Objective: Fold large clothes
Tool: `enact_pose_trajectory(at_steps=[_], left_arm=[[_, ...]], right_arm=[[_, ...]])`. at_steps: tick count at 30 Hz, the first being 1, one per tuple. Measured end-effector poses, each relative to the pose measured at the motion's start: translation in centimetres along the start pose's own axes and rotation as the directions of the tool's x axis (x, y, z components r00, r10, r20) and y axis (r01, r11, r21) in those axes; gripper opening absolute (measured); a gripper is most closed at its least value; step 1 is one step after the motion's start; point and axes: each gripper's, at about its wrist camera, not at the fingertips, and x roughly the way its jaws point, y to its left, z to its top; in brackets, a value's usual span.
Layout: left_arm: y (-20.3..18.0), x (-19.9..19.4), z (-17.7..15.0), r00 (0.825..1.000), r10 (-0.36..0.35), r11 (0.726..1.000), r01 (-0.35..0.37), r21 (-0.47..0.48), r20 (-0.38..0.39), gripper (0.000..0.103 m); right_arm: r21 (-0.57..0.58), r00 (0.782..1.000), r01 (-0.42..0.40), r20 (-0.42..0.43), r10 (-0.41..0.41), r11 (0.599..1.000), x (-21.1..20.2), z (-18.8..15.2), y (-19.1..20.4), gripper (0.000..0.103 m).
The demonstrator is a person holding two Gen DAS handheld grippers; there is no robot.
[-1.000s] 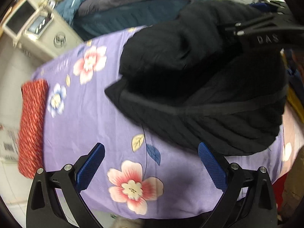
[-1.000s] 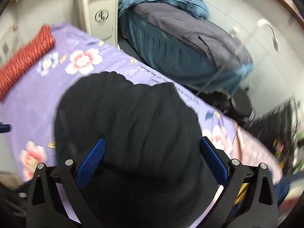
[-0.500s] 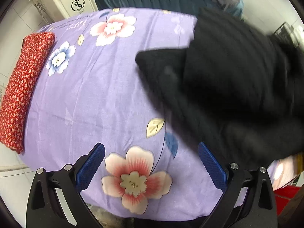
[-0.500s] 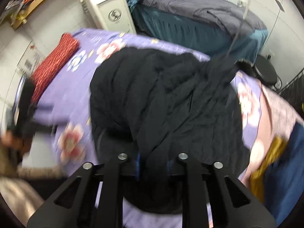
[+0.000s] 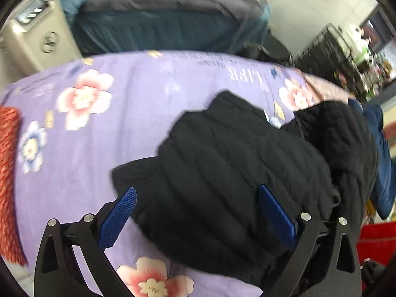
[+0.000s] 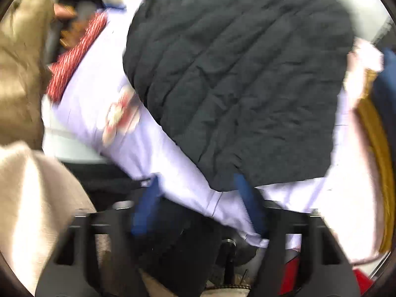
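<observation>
A black quilted jacket [image 5: 237,163] lies bunched on the purple flowered sheet [image 5: 138,113] of the bed. My left gripper [image 5: 196,206] is open and hovers just above the jacket's near edge, its blue pads on either side of the fabric. In the blurred right wrist view the jacket [image 6: 237,74] lies spread over the sheet [image 6: 158,148]. My right gripper [image 6: 198,198] is open and empty at the bed's near corner, just short of the jacket's hem.
A red patterned cloth [image 5: 7,163] lies at the bed's left edge, also in the right wrist view [image 6: 76,54]. A blue-grey covered bed [image 5: 168,19] and a white machine [image 5: 32,32] stand behind. Blue and yellow clothes [image 6: 378,113] lie at the right.
My right gripper has let go of the jacket, opened and drawn back to the bed's near corner. My left gripper has swung right over the jacket. The jacket now lies flatter.
</observation>
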Motion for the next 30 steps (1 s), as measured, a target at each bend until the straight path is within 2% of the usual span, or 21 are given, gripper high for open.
enact_pose_trajectory(at_steps=[2,3,4,7,9,12,13,15,18,20,23,26,30], left_arm=[[-0.5,1.7,1.0,0.992,-0.126,0.992,0.126,-0.017,-0.011,0.096],[-0.7,2.1,1.1,0.990,-0.140,0.990,0.140,-0.017,-0.006,0.095],[-1.1,2.5,1.2,0.989,-0.148,0.989,0.148,-0.012,0.001,0.092],[-1.9,3.4,0.4,0.987,-0.158,0.987,0.158,-0.015,-0.021,0.071],[-2.0,2.7,-0.4,0.988,-0.156,0.988,0.156,-0.007,-0.012,0.061],[-1.7,0.9,-2.0,0.985,-0.170,0.985,0.170,0.006,-0.012,0.039],[-1.4,0.3,-2.6,0.984,-0.180,0.984,0.180,0.006,-0.013,0.029],[-0.9,-1.5,-4.8,0.979,-0.202,0.979,0.202,0.016,-0.020,0.021],[-0.5,-3.5,-8.5,0.981,-0.193,0.981,0.194,0.029,-0.034,0.017],[0.4,-4.3,-11.2,0.982,-0.179,0.984,0.180,0.006,-0.054,0.017],[2.0,-4.3,-14.6,0.983,-0.154,0.988,0.151,-0.042,-0.096,0.016],[3.7,-3.4,-17.6,0.974,-0.166,0.981,0.147,-0.123,-0.156,0.016],[4.9,-1.7,-20.4,0.961,-0.150,0.979,0.113,-0.167,-0.230,0.016]], right_arm=[[0.024,0.999,0.017,0.040,-0.018,1.000,-2.1,0.9,-0.3,0.073],[0.037,0.997,0.039,0.062,-0.042,0.999,-3.0,1.1,-0.5,0.081],[0.060,0.993,0.076,0.089,-0.081,0.995,-4.0,1.8,-0.9,0.085],[0.122,0.979,0.158,0.110,-0.172,0.980,-5.0,4.1,-1.1,0.085],[0.149,0.969,0.194,0.126,-0.213,0.970,-5.5,6.9,-1.3,0.085],[0.089,0.948,0.278,0.135,-0.288,0.956,-5.6,9.6,-0.7,0.085],[0.052,0.932,0.332,0.136,-0.336,0.942,-5.4,10.7,0.1,0.085],[0.004,0.915,0.380,0.147,-0.376,0.925,-4.8,11.5,1.0,0.085],[-0.072,0.904,0.406,0.177,-0.389,0.911,-4.6,13.0,2.2,0.086],[-0.117,0.898,0.423,0.188,-0.398,0.899,-3.8,14.3,2.9,0.086],[-0.169,0.903,0.418,0.185,-0.388,0.893,-3.2,15.3,3.7,0.086],[-0.225,0.909,0.408,0.185,-0.373,0.885,-2.3,16.1,4.8,0.086],[-0.304,0.912,0.406,0.190,-0.362,0.862,-1.7,17.2,5.9,0.086]])
